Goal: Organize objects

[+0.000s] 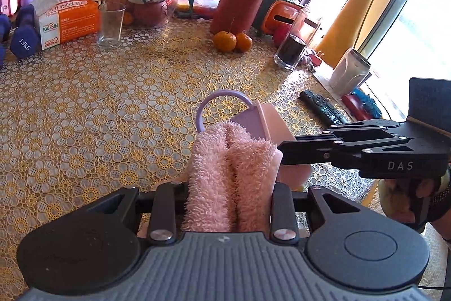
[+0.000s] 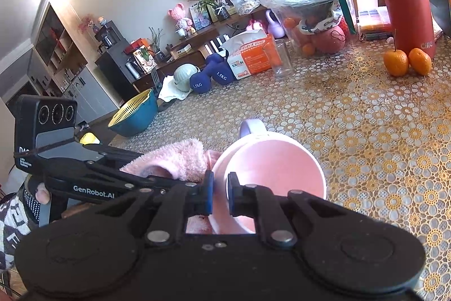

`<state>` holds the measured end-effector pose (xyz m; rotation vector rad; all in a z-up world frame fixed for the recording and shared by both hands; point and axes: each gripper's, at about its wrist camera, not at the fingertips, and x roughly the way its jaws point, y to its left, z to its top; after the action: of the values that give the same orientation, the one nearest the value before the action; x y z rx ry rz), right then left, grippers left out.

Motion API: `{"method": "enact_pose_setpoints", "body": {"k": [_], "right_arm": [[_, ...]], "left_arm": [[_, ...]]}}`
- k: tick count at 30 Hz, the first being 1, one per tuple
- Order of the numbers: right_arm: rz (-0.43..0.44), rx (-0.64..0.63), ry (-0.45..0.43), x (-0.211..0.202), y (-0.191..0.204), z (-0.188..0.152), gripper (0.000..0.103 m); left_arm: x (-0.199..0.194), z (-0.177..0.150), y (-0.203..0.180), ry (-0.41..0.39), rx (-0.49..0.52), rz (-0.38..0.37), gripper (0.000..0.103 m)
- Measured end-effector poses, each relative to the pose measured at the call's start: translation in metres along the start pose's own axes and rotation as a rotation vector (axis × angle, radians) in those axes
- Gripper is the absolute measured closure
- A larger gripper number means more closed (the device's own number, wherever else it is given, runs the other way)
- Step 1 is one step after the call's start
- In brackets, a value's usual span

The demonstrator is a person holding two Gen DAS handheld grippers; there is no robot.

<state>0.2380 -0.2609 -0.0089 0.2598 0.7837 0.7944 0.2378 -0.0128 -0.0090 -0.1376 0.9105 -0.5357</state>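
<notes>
Towel (image 1: 231, 177), pink and folded, sits clamped in the left tool (image 1: 229, 188), long axis running forward toward the pink cup (image 2: 270, 177). Right tool (image 2: 220, 188) grips the cup's near rim, jaws pinched across the wall. Cup mouth faces the right tool, directly beside the towel, above the tabletop (image 1: 112, 109). Oranges (image 1: 232, 41) stand beyond.

Lace-patterned table (image 1: 98, 117) with two oranges (image 1: 232, 41), drinking glass (image 1: 110, 24), tissue pack (image 1: 69, 19), remote (image 1: 322, 107).
</notes>
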Motion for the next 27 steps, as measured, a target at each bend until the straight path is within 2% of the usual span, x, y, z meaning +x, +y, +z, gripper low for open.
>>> {"method": "enact_pose_setpoints", "body": {"k": [9, 14, 17, 21, 27], "right_arm": [[-0.073, -0.123, 0.045, 0.003, 0.020, 0.004, 0.094], [-0.166, -0.300, 0.094, 0.010, 0.045, 0.004, 0.093], [-0.191, -0.359, 0.116, 0.015, 0.054, 0.003, 0.093], [-0.187, -0.361, 0.119, 0.018, 0.055, 0.002, 0.093], [-0.199, -0.319, 0.108, 0.018, 0.052, 0.008, 0.092]], "left_arm": [[0.022, 0.003, 0.000, 0.060, 0.052, 0.134, 0.073], [0.012, 0.007, 0.002, 0.057, 0.101, 0.210, 0.073], [0.004, 0.007, 0.010, 0.061, 0.106, 0.265, 0.073], [0.006, 0.003, 0.019, 0.100, 0.131, 0.349, 0.072], [0.011, -0.003, 0.027, 0.111, 0.119, 0.363, 0.071]]}}
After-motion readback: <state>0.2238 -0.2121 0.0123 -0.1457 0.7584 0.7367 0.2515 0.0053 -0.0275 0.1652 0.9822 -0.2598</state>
